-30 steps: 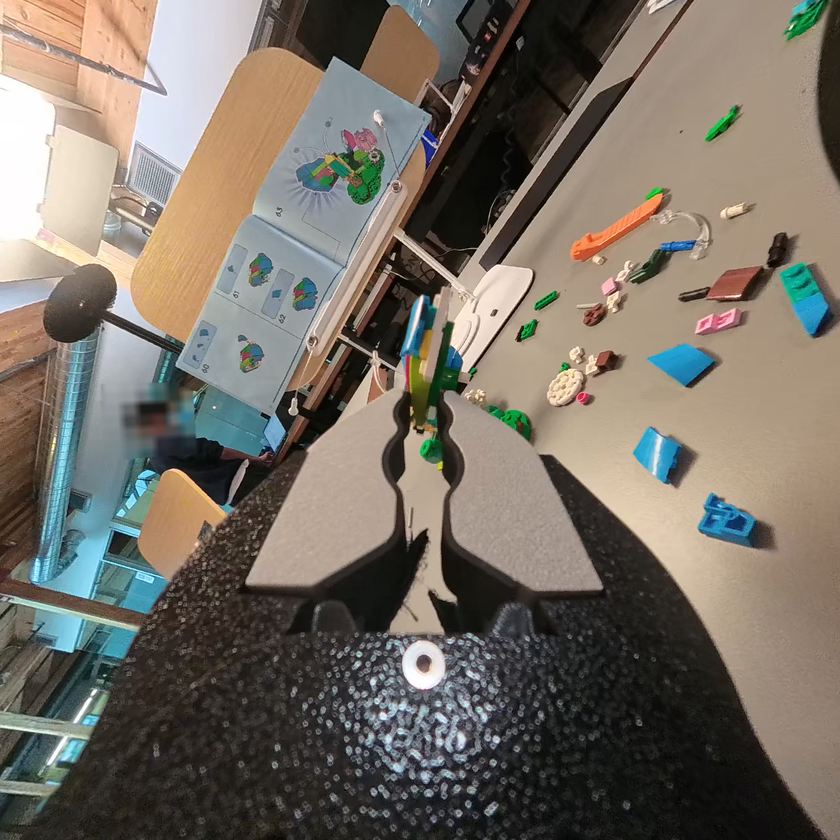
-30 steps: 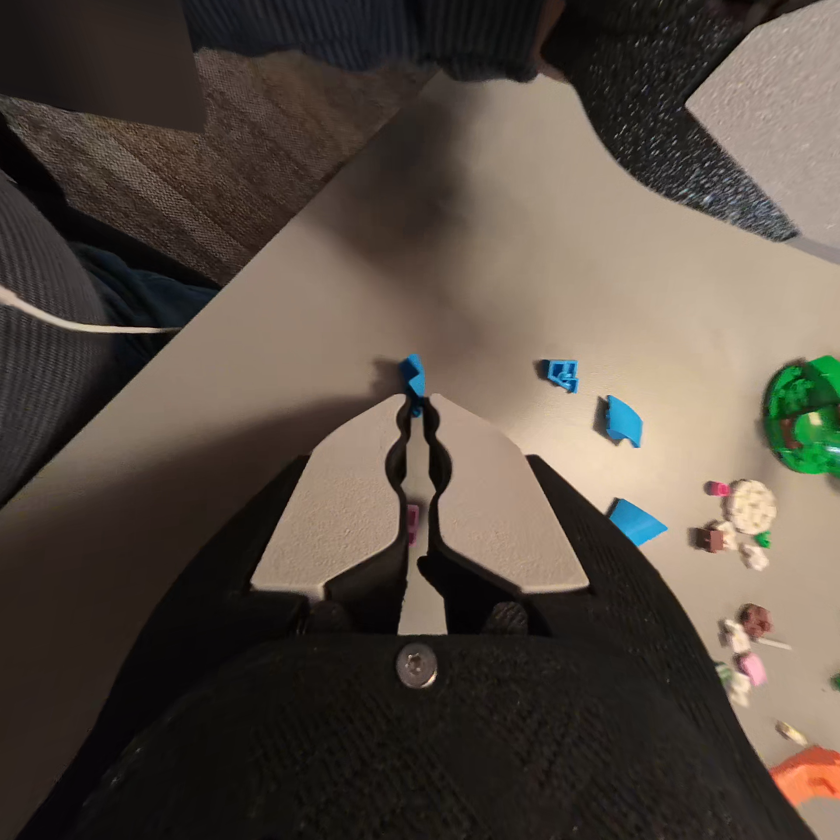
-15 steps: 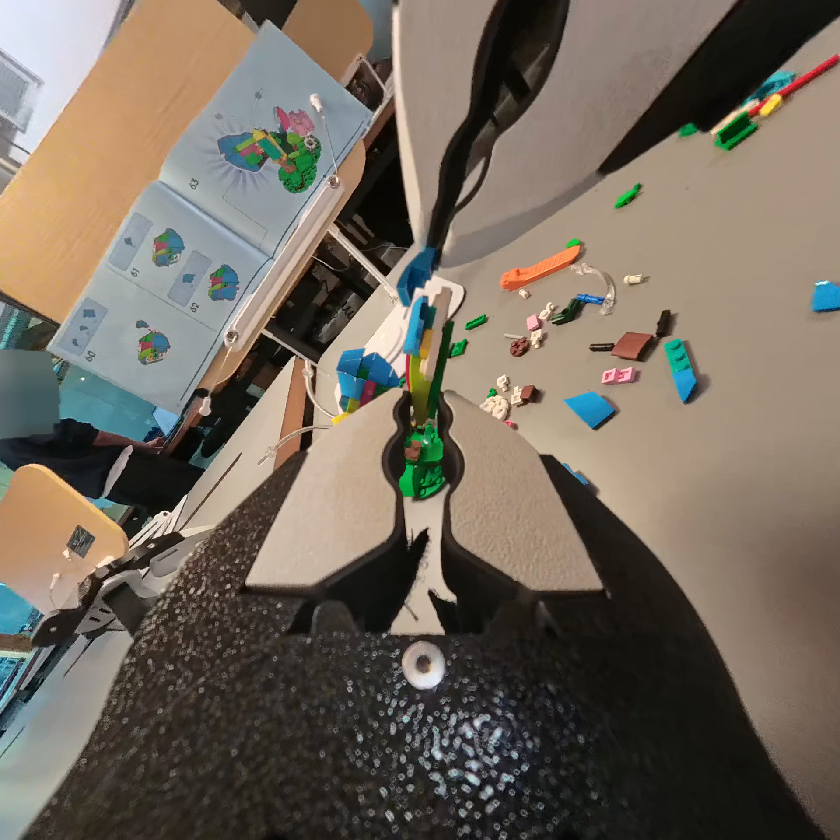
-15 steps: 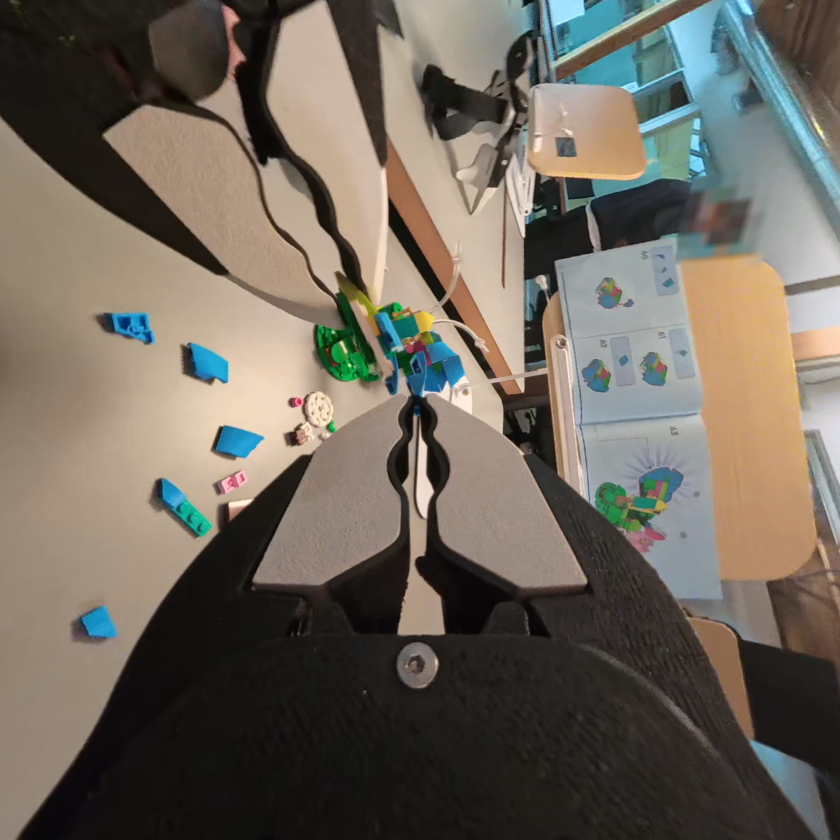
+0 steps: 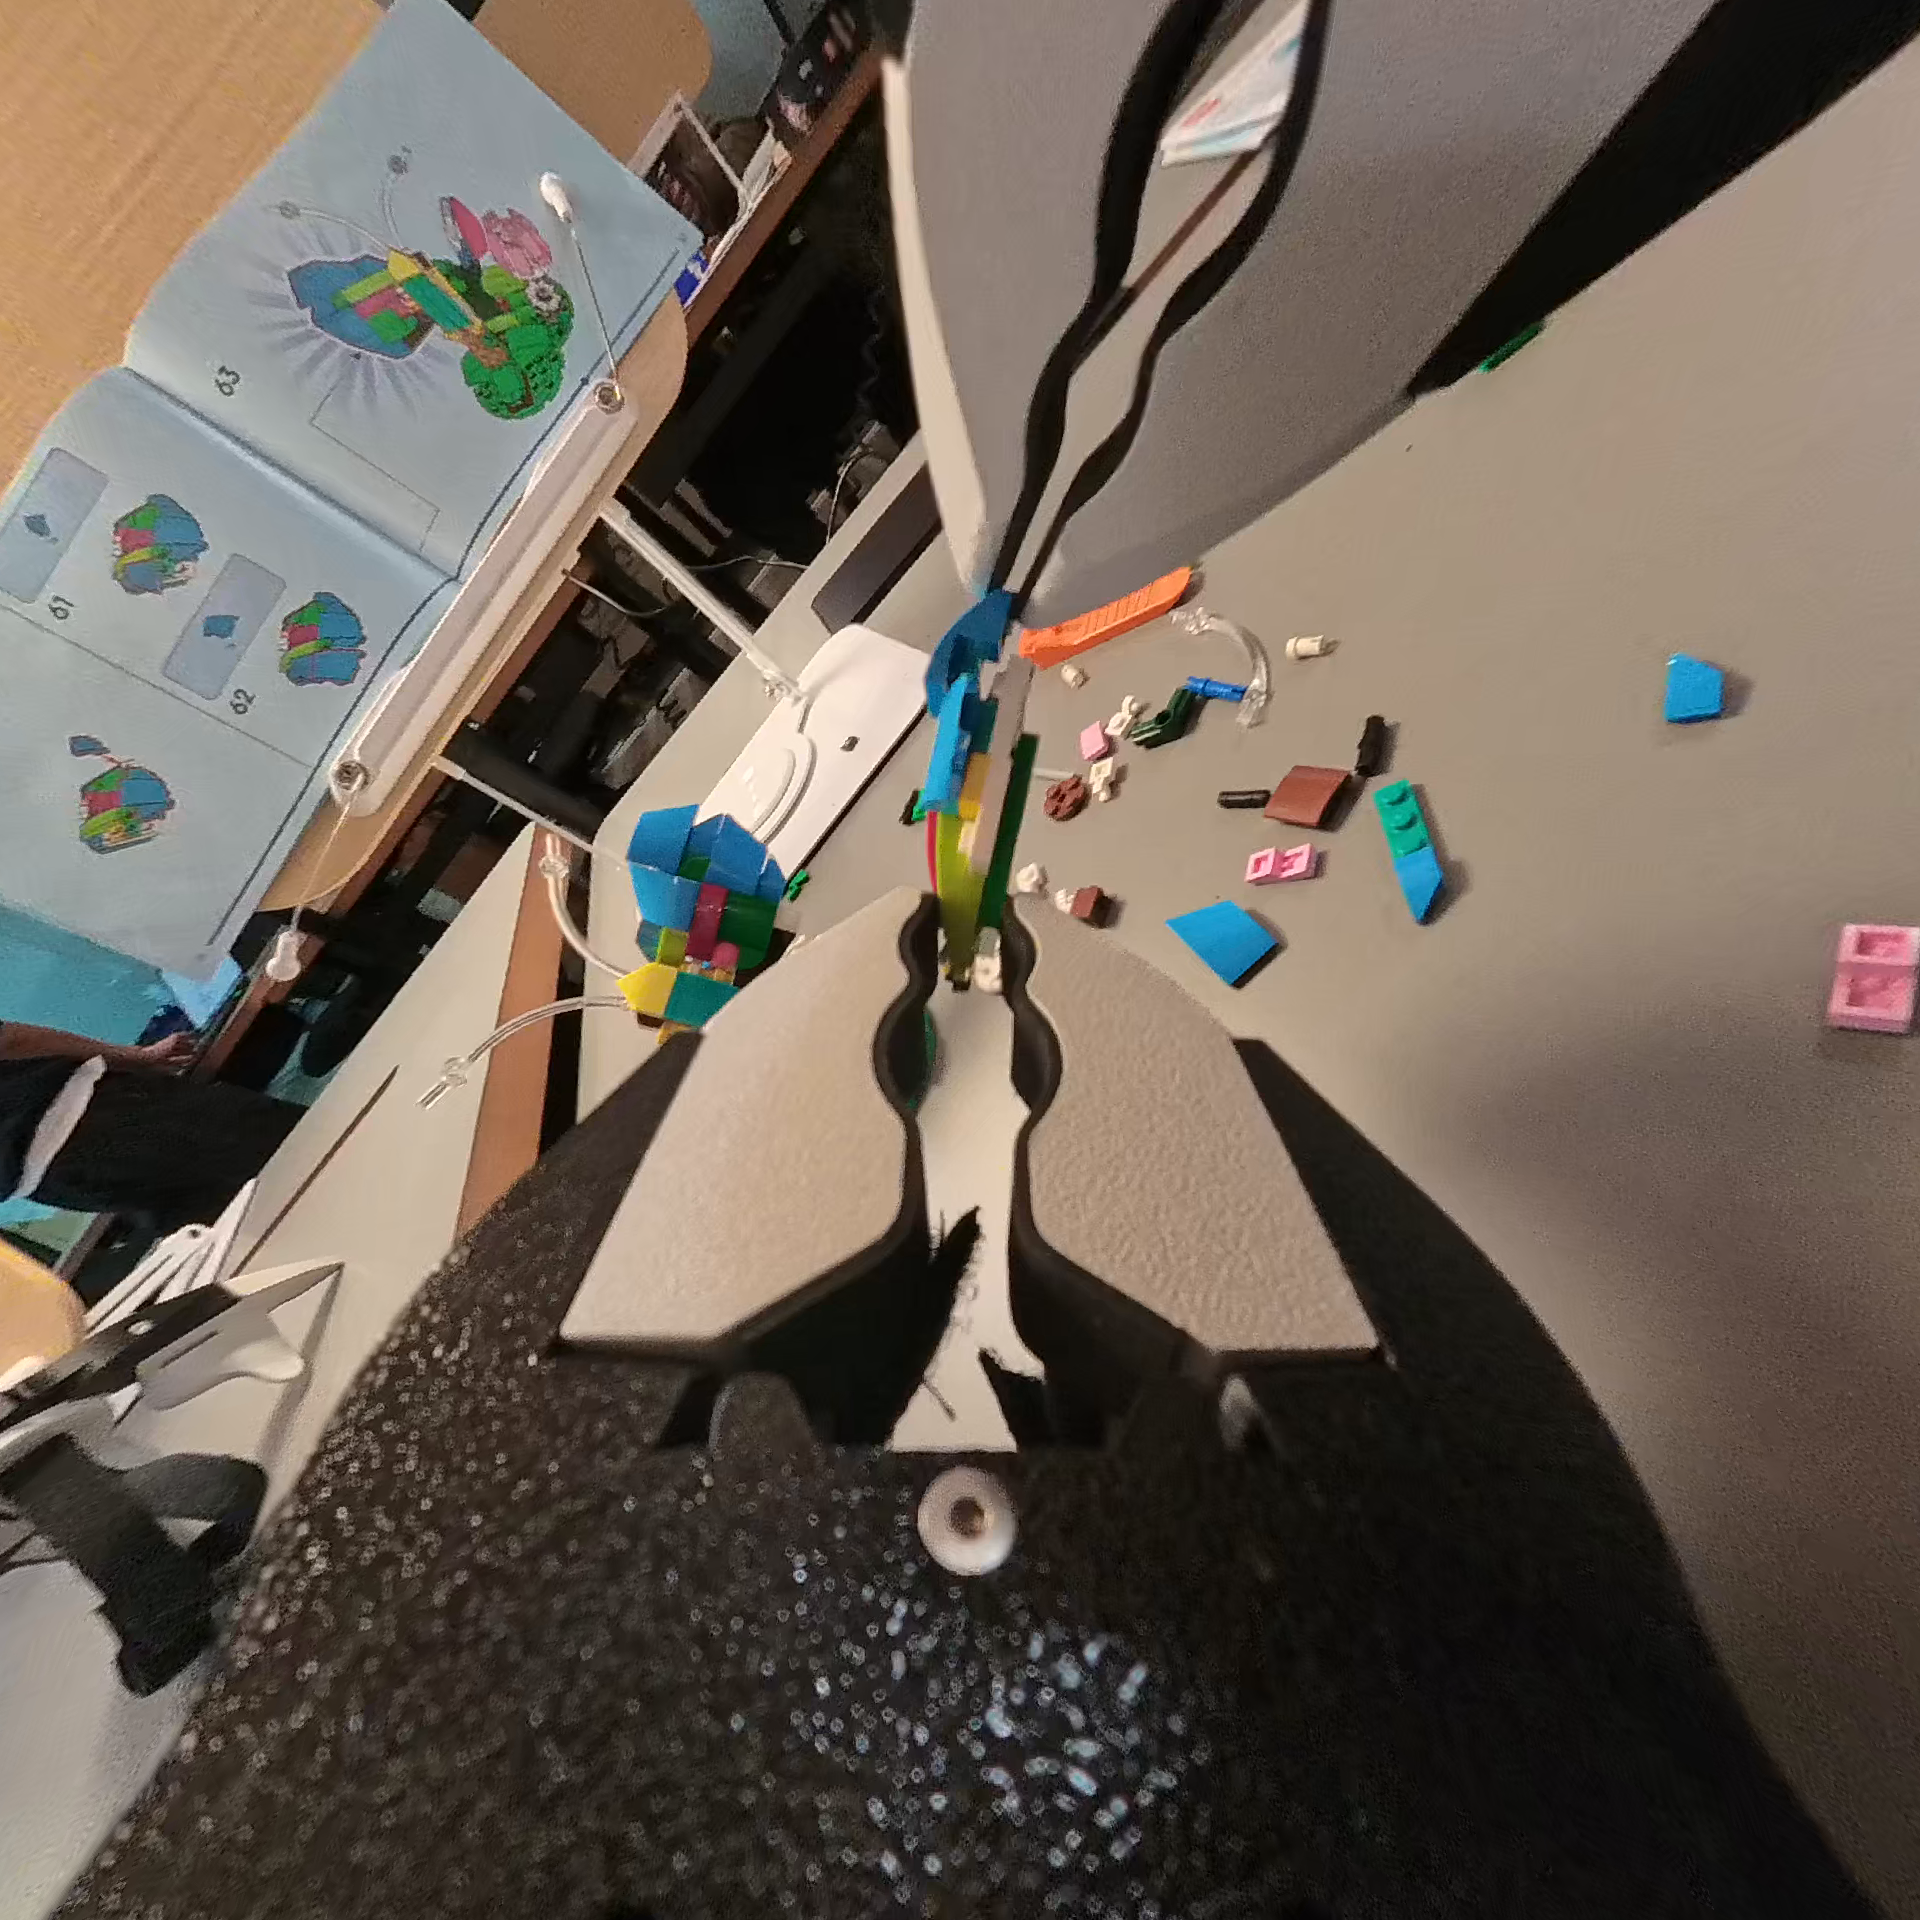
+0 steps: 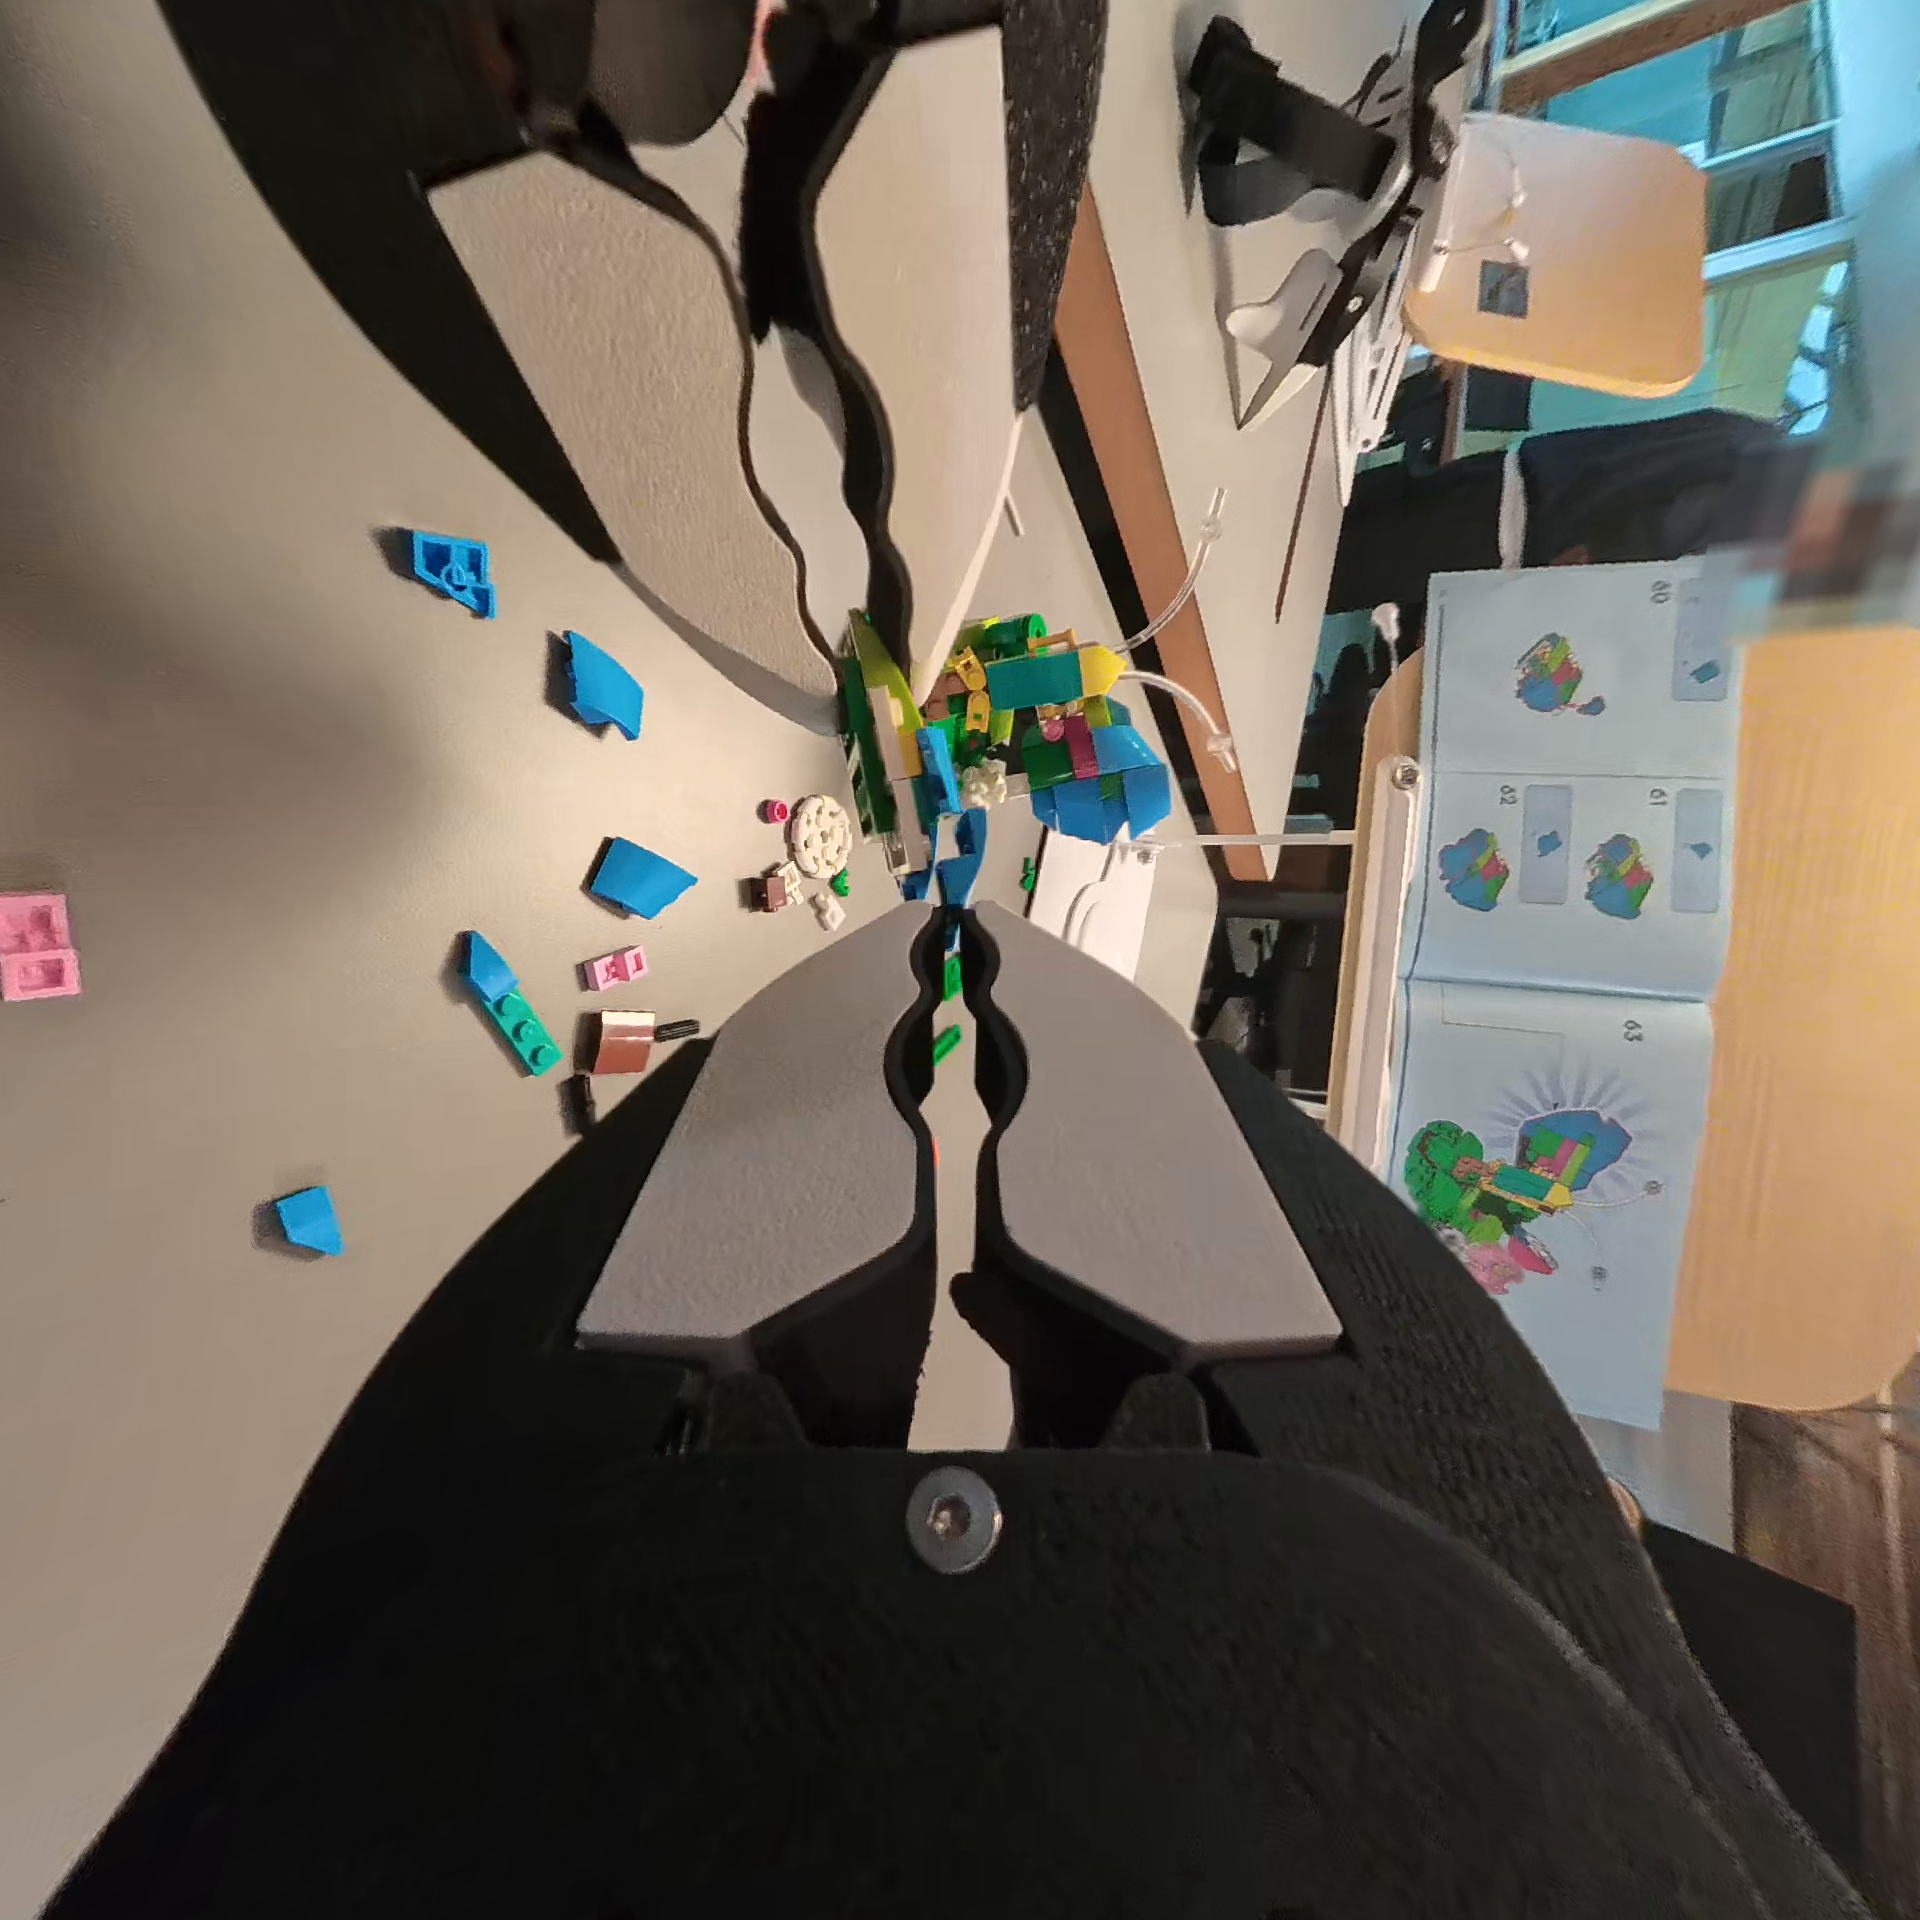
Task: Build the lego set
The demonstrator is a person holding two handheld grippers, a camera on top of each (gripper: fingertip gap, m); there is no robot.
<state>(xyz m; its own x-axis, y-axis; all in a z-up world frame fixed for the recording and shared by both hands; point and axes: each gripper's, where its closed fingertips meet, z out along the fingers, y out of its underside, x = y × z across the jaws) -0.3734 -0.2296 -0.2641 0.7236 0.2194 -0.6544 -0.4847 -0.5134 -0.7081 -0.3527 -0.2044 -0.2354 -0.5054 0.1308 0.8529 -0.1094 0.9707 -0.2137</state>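
My left gripper (image 5: 961, 920) is shut on the thin green and yellow edge of the part-built lego model (image 5: 982, 821), held up off the grey table (image 5: 1558, 1091). The model's blue, green and magenta body (image 5: 707, 883) hangs to the left. My right gripper (image 6: 948, 914) is shut on a small blue piece (image 6: 964, 857) and presses it against the model's far end (image 6: 925, 769). In the left wrist view the right gripper (image 5: 1013, 587) comes in from above with the blue piece (image 5: 971, 639) touching the model's top.
Loose pieces lie on the table: blue slopes (image 5: 1221, 940), pink plates (image 5: 1283, 862), a brown tile (image 5: 1304, 795), a teal and blue piece (image 5: 1408, 847), an orange separator (image 5: 1101, 618). An open instruction booklet (image 5: 312, 468) stands on a holder behind the table.
My right gripper lifted the small blue piece off the table and brought it up to the model. My left gripper turned and kept hold of the model.
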